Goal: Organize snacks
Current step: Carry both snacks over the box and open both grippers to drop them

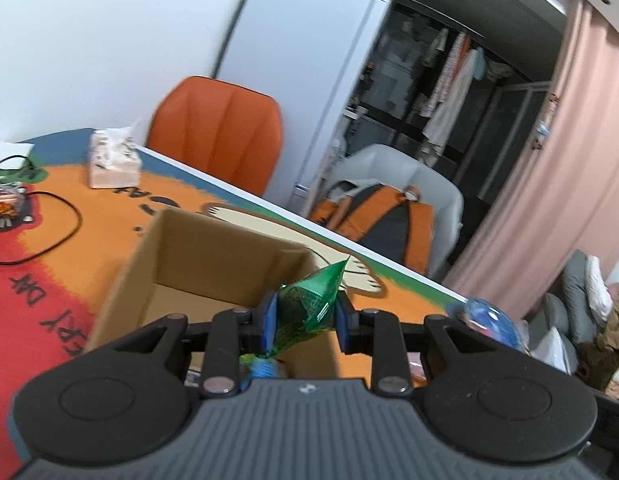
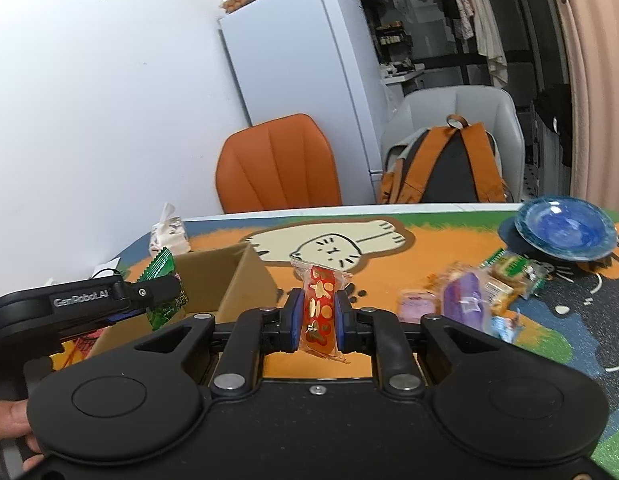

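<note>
A table (image 2: 389, 236) under a bright cartoon-cat mat fills the lower half of both views, with an orange chair (image 2: 275, 164) and a white fridge (image 2: 305, 76) behind it in the upper middle. On the mat, at the lower left of the right wrist view, stands an open cardboard box (image 2: 233, 276); in the left wrist view it sits in the lower centre, directly under the tool.

At the right edge of the right wrist view lies a blue bowl (image 2: 565, 228), and just below and left of it a loose pile of wrapped snacks (image 2: 477, 292), not yet sorted.

The left gripper (image 1: 305, 316) is clamped narrowly on a green snack packet (image 1: 309, 304), which sticks up between the blue pads over the box's open top. The right gripper (image 2: 317, 316) is pinched tight on a red-and-gold wrapped snack (image 2: 320, 308), held above bare mat just right of the box.

By my reading, the step in hand is carrying both picks to the box. Next, the green packet looks ready for release into the box; the red one seems to need moving left over the opening before those jaws part.
</note>
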